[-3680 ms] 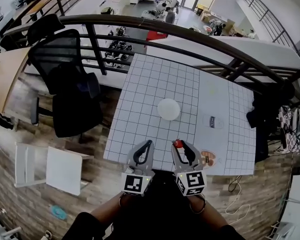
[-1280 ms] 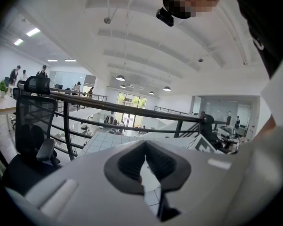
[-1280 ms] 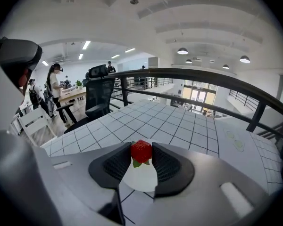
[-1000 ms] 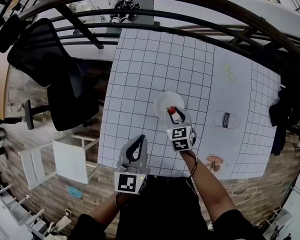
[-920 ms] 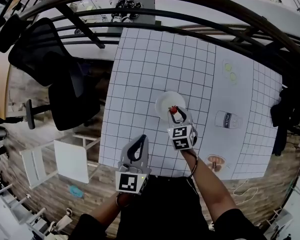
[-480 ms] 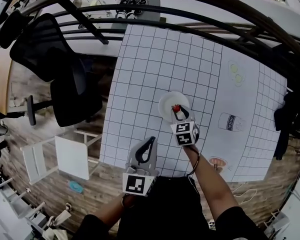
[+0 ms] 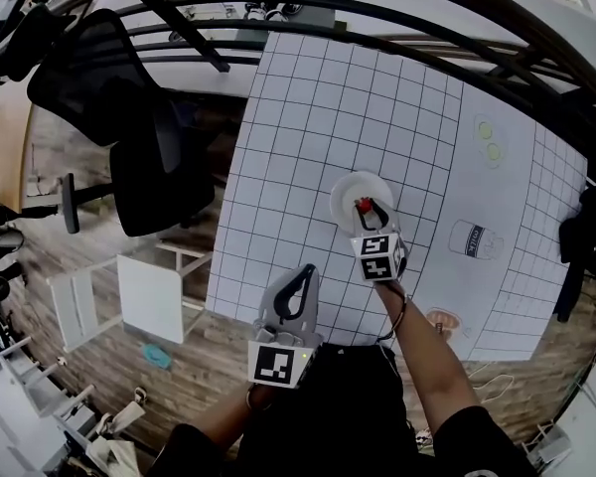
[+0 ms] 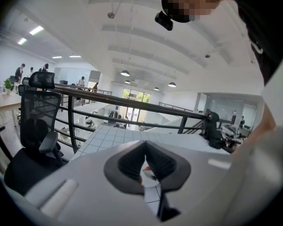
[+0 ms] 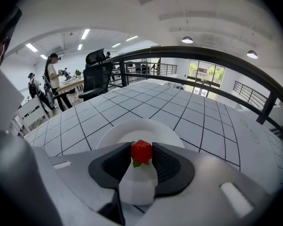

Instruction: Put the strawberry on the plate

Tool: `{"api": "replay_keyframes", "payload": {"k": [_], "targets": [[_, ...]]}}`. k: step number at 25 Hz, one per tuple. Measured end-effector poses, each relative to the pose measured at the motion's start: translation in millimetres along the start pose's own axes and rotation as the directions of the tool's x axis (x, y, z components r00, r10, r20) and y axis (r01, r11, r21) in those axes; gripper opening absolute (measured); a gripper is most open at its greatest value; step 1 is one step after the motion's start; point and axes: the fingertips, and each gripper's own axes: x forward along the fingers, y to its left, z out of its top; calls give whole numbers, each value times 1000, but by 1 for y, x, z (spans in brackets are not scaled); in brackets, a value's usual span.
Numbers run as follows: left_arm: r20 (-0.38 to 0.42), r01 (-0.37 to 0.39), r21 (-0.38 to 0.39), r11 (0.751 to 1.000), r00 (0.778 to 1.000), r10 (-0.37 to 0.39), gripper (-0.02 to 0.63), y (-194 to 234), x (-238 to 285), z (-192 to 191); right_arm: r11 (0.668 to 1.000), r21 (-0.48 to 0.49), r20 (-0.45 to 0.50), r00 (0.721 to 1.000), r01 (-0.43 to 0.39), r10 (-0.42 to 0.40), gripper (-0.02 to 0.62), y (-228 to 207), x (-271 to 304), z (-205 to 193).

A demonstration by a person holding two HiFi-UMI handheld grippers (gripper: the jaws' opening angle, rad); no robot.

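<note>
A small red strawberry (image 9: 141, 151) with green leaves is pinched between the jaws of my right gripper (image 9: 141, 153), which is shut on it. The white round plate (image 9: 114, 133) lies on the gridded table directly under and ahead of the berry. In the head view the right gripper (image 7: 366, 208) holds the strawberry (image 7: 362, 205) over the near part of the plate (image 7: 347, 191). My left gripper (image 7: 301, 277) hangs at the table's near edge, its jaw tips touching with nothing between them; in its own view the left gripper (image 8: 145, 157) points level across the room.
The white gridded table (image 7: 308, 117) carries a paper sheet with printed pictures (image 7: 472, 237) on its right side. A black railing (image 7: 427, 43) runs along the far edge. A black office chair (image 7: 129, 137) and a white stool (image 7: 129, 301) stand to the left.
My right gripper has carried the strawberry from the table's near edge forward to above the plate. The left gripper has stayed near the front edge.
</note>
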Motion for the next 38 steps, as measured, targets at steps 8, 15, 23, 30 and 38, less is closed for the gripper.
{"api": "replay_keyframes", "payload": {"k": [8, 15, 23, 30, 38], "targets": [[-3, 17, -15, 1000, 1000, -17, 11, -5, -10, -2, 1000, -15, -2, 1000, -25, 25, 164, 2, 0, 1], [-5, 33, -14, 999, 999, -33, 11, -12, -15, 0, 1000, -1, 21, 999, -27, 27, 202, 3, -11, 6], [36, 46, -2, 999, 998, -46, 11, -21, -28, 9, 999, -20, 67, 997, -26, 27, 212, 2, -37, 22], [99, 47, 14, 999, 994, -48, 11, -28, -50, 23, 999, 11, 94, 995, -33, 32, 195, 13, -81, 32], [103, 52, 12, 999, 993, -52, 11, -39, -93, 18, 998, 58, 205, 979, -27, 14, 155, 27, -145, 51]]}}
